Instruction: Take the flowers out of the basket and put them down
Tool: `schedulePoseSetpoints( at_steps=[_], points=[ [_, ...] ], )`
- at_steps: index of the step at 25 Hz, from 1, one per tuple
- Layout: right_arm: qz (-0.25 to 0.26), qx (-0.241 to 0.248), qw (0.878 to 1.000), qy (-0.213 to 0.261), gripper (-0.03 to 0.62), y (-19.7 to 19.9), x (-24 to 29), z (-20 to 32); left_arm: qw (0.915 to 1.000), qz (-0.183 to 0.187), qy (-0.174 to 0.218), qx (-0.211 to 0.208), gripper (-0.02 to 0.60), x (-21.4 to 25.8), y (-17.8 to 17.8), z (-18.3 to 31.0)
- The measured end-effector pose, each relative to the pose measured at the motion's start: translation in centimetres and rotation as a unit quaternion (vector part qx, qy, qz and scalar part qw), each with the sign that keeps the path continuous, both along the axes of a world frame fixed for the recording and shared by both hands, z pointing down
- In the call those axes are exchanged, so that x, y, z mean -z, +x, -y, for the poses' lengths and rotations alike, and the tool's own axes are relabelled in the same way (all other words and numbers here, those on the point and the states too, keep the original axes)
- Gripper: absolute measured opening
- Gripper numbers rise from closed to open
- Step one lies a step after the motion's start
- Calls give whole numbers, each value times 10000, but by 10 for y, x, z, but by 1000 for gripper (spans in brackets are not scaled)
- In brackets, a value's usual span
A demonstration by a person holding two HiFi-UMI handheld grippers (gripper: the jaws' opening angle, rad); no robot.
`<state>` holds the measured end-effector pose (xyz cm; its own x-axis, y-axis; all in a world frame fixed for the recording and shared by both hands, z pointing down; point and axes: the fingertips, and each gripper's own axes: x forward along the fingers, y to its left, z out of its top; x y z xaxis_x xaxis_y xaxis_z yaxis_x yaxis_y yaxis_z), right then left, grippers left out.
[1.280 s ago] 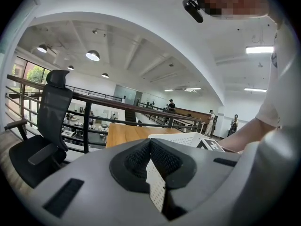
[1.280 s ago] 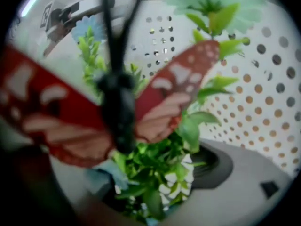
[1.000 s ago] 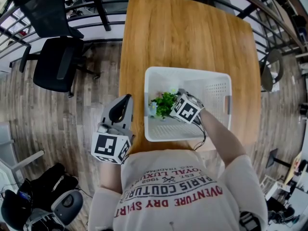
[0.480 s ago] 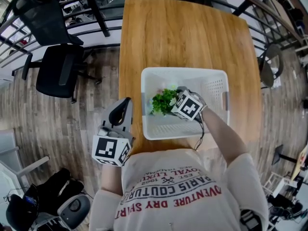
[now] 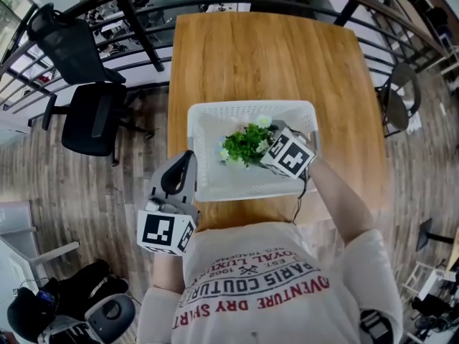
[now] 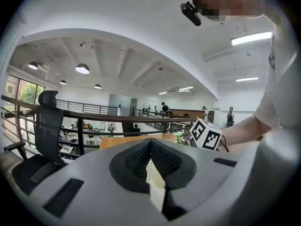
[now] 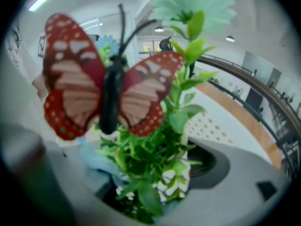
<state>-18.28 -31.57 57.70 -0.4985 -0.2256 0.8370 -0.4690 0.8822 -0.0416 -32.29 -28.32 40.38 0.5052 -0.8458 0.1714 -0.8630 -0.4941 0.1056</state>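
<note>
Right gripper [image 7: 151,189] clamped on flowers [image 5: 246,143]: bunch sticks up along the jaws, over the basket [image 5: 215,186] interior. Left gripper [image 6: 151,172] pinches the basket wall. Bare table [image 5: 265,56] lies past the far rim.

looks like an open-plan office, up on a mezzanine. there's a black swivel chair [image 5: 90,117] on a wood plank floor [image 5: 86,192], a big wooden table [image 5: 265,56] and a metal railing [image 6: 114,117] along the edge. past that is a lower level with desks [image 6: 68,147], round ceiling lamps [image 6: 82,68], strip lights [image 6: 251,38] and a few people [image 6: 164,108] standing far off.
</note>
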Motion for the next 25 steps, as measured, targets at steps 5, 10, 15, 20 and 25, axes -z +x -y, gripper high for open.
schedulePoseSetpoints(
  at_steps=[5,10,15,20,25],
  points=[
    [384,-207,9986,297,448,49,46,1,9998,-29,211,26,17,20,58,-15],
    [713,-334,9950,611,448,110,92,-3,9993,-138,338,-28,17,27,131,-26],
    [1115,-423,9903,706,446,198,126,-12,9988,-120,372,-301,17,28,239,-34],
    [1141,-619,9877,874,447,270,134,-21,9976,-181,461,-483,17,31,311,-43],
    [785,-886,9909,636,447,341,93,-33,9969,-232,303,-690,17,16,371,-50]
  ],
)
